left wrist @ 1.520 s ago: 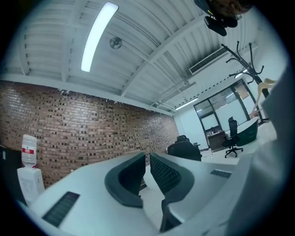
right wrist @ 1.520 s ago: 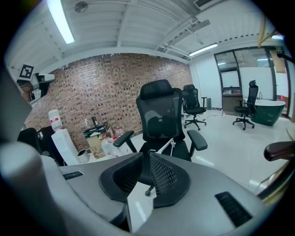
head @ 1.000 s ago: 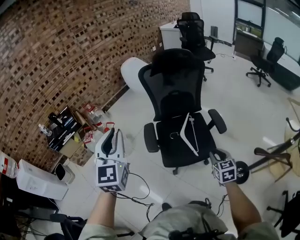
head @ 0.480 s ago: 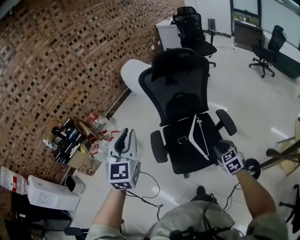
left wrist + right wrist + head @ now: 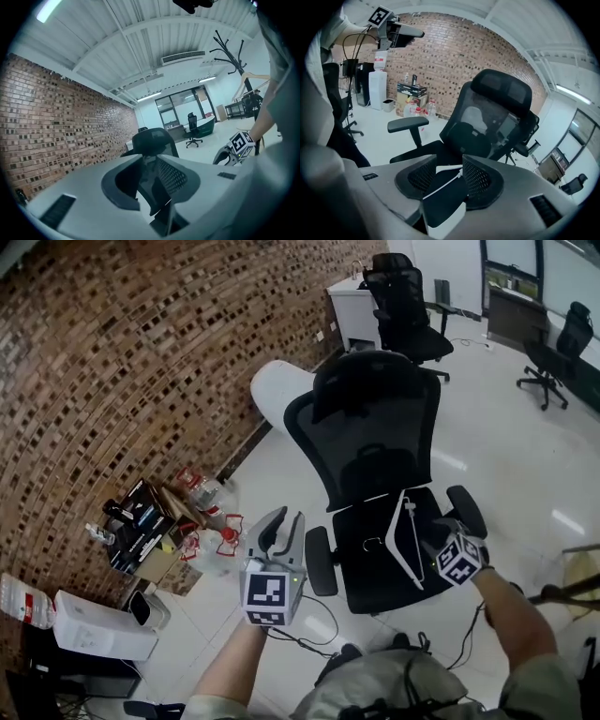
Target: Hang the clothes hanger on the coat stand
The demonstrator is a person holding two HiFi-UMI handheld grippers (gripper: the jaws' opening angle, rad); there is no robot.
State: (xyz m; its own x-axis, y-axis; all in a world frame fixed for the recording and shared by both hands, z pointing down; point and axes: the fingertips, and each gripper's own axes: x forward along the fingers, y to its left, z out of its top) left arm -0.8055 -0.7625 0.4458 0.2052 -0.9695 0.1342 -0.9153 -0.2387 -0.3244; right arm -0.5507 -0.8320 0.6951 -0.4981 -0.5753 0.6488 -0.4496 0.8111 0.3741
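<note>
The black chair [image 5: 375, 427] carries the hanger on its seat. It looks like a swivel type, so a hard push from my gripper could turn it away. The coat stand [image 5: 230, 51] stands well apart, beyond my right arm, and a loose hold might give out on the way there. My left gripper [image 5: 283, 526] hovers beside the chair, jaws apart and empty. My right gripper [image 5: 457, 174], its jaws just opened wider, points down at the seat. The white hanger [image 5: 449, 168] shows in the gap, pads not on it. Thin and lying flat, it may skid out of a shallow pinch.
</note>
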